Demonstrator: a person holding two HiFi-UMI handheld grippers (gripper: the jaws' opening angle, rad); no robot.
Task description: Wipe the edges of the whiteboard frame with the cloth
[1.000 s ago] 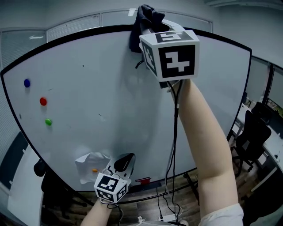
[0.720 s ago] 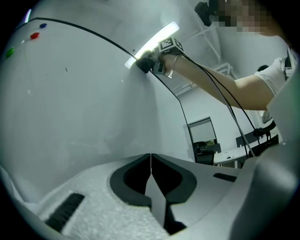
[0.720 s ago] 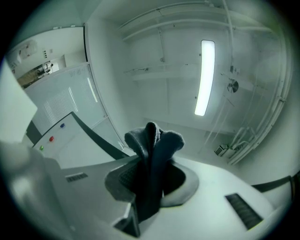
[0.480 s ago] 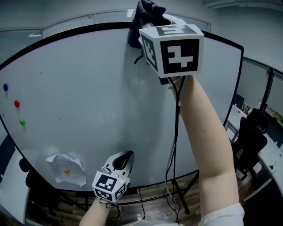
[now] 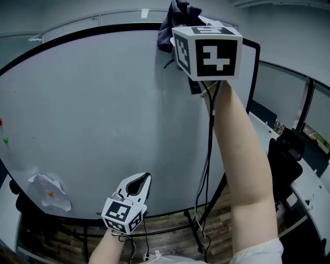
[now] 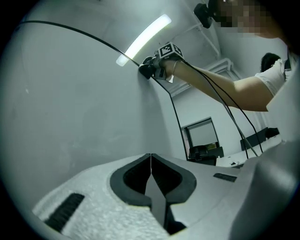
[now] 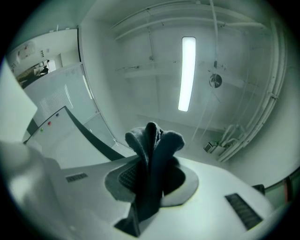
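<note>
A large whiteboard (image 5: 103, 118) with a thin black frame (image 5: 93, 30) fills the head view. My right gripper (image 5: 192, 23) is raised to the board's top edge, shut on a dark cloth (image 5: 176, 15) that bunches over the frame there. In the right gripper view the cloth (image 7: 152, 159) stands pinched between the jaws, the black frame (image 7: 91, 136) running off to the left. My left gripper (image 5: 142, 181) hangs low near the board's bottom edge, jaws closed with nothing in them. The left gripper view looks up the board to the right gripper (image 6: 157, 65).
A crumpled paper (image 5: 49, 193) is pinned low on the board's left with a small orange magnet; a green magnet (image 5: 5, 139) sits at the far left. Cables (image 5: 209, 154) hang from my right arm. The board's stand legs (image 5: 196, 227) and a black office chair (image 5: 283, 165) are on the right.
The right gripper and cloth have slid rightward along the top frame toward the upper right corner. The view has swung right, so magnets and paper shifted left. The left gripper stayed low and shut.
</note>
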